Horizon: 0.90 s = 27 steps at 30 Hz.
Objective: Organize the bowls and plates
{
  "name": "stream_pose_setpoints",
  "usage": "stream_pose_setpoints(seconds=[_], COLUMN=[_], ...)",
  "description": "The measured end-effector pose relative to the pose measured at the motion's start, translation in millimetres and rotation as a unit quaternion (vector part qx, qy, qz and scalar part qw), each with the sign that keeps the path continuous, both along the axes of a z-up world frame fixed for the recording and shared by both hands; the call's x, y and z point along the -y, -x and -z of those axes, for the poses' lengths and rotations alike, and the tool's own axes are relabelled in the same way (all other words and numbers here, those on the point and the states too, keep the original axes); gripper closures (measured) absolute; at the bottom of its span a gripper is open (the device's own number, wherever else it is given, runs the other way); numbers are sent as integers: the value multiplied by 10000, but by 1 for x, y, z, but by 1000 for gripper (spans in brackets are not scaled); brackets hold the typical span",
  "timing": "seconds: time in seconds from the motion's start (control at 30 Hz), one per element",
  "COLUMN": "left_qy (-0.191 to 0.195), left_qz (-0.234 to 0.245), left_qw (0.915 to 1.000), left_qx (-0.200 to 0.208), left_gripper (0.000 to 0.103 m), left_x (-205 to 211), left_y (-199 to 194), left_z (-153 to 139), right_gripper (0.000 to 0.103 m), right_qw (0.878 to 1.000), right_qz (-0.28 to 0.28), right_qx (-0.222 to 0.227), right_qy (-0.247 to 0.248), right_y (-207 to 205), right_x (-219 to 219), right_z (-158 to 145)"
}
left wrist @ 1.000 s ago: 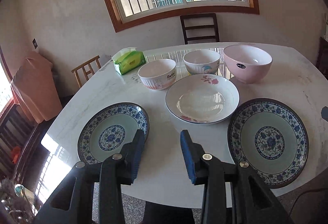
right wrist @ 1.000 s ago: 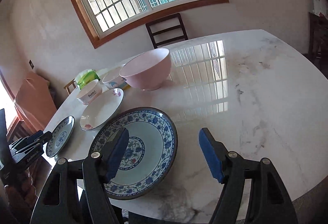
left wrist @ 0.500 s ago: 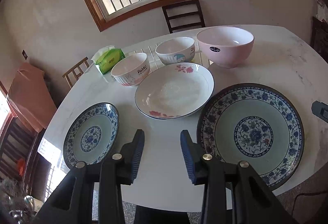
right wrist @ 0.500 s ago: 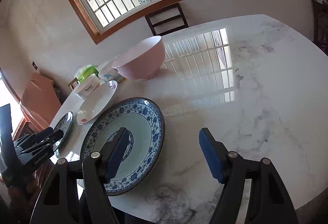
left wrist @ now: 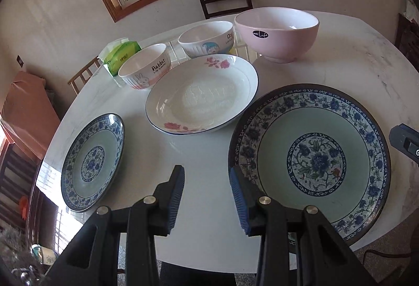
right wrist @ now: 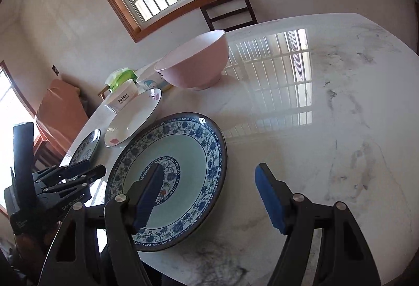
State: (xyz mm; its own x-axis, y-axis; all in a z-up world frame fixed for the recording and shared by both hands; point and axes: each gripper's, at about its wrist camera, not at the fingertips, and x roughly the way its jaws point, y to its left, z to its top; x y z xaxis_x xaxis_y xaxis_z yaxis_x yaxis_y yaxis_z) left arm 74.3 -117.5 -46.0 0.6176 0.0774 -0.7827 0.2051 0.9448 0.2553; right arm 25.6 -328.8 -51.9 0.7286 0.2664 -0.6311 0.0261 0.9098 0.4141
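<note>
Jaws still apart, large plate nearer

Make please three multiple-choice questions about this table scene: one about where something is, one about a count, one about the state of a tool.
1. Where does the green tissue pack lie?
A. beside the rabbit bowl
B. inside the pink bowl
C. on the large blue plate

2. How many bowls stand on the table?
A. one
B. three
C. five

3. In what state is the right tool?
A. shut on a plate
B. shut on a bowl
C. open, holding nothing

Answers: 1 A, the pack lies at the table edge next to that bowl. 2 B, rabbit bowl, cartoon bowl and pink bowl. 3 C, its blue pads stand wide apart above the table.
</note>
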Motion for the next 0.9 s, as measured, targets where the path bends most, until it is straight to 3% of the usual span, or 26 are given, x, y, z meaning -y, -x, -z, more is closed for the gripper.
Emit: stream_pose_setpoints(seconds=[0.4,0.5,0.73,0.9], left_qy=[694,1209,2273,2279], left_qz=[-77,-110,-304,-160], left_qw=[9947,9870,9589,9589], left_qx=[-757,-1055,-1674,-1681], left_gripper=[65,65,64,64], left_x=[-7,-17,-43,-40], left_y=[-18,-23,-40,-44], left_z=[16,18,29,28], right_gripper=[33,33,33,33], right_qw=[9997,9994,9981,9975], right_qz=[-206,-251,-351,-455], right_qx=[-152,-237,-468,-501], right_qy=[40,87,-191,-199], right_y=[-16,-20,-28,-34], right_x=[0,-1,2,1], right_z=[7,9,21,20])
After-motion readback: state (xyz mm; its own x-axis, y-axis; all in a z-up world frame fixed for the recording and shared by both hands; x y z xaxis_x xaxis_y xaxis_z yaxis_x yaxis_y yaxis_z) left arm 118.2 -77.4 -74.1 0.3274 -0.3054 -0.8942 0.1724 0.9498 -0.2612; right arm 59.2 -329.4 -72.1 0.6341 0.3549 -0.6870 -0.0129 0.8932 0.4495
